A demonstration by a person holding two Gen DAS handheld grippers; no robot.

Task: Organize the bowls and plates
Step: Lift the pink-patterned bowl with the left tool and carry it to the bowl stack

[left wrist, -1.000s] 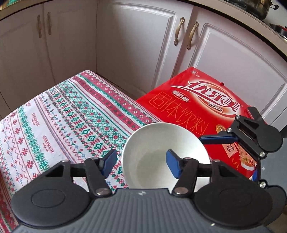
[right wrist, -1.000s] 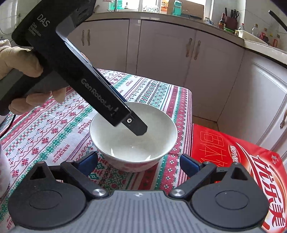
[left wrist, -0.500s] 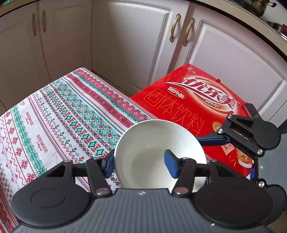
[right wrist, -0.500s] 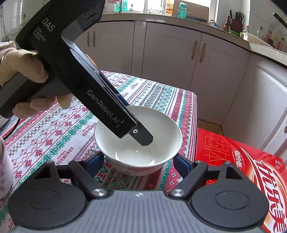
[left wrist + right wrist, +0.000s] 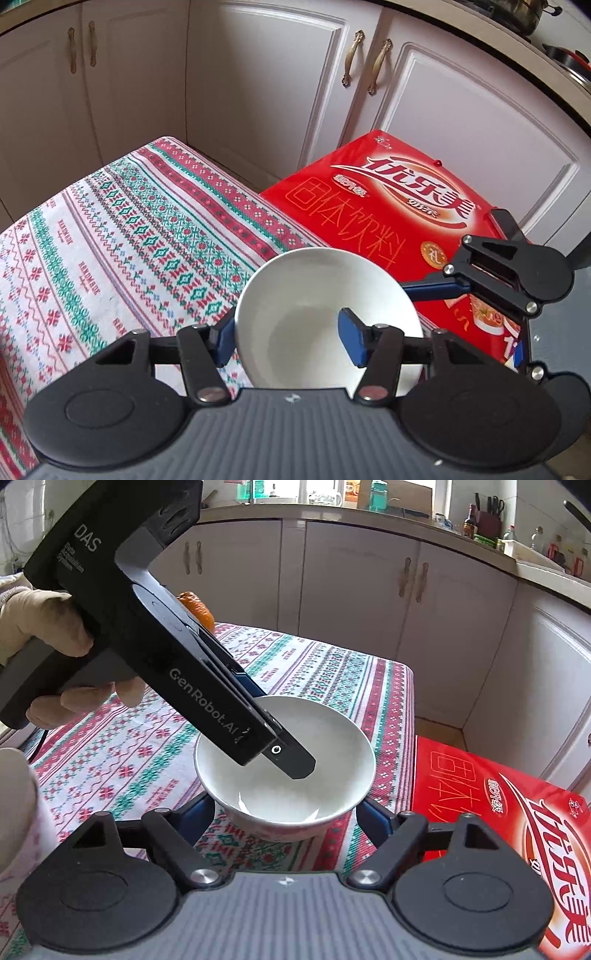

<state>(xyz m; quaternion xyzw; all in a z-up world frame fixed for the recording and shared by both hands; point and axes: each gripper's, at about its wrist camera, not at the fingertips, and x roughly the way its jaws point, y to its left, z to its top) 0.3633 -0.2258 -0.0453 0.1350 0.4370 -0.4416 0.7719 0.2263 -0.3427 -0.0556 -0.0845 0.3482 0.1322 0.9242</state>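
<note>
White bowl (image 5: 284,771), glossy and empty inside, red pattern low on its outer wall, resting on the patterned tablecloth (image 5: 122,236) close to the table's right edge. Gripped by the left gripper (image 5: 288,338): 1 finger outside the rim, 1 inside, clamped on the wall. Flanked by the right gripper (image 5: 284,818), its jaws closed in during the last second and now sitting against both sides of the bowl's base, holding it. Beyond the edge, a red box (image 5: 391,221) just beside and lower than the tabletop. Wide bare cloth to the left and behind; white cabinets (image 5: 258,74) past the far edge.
</note>
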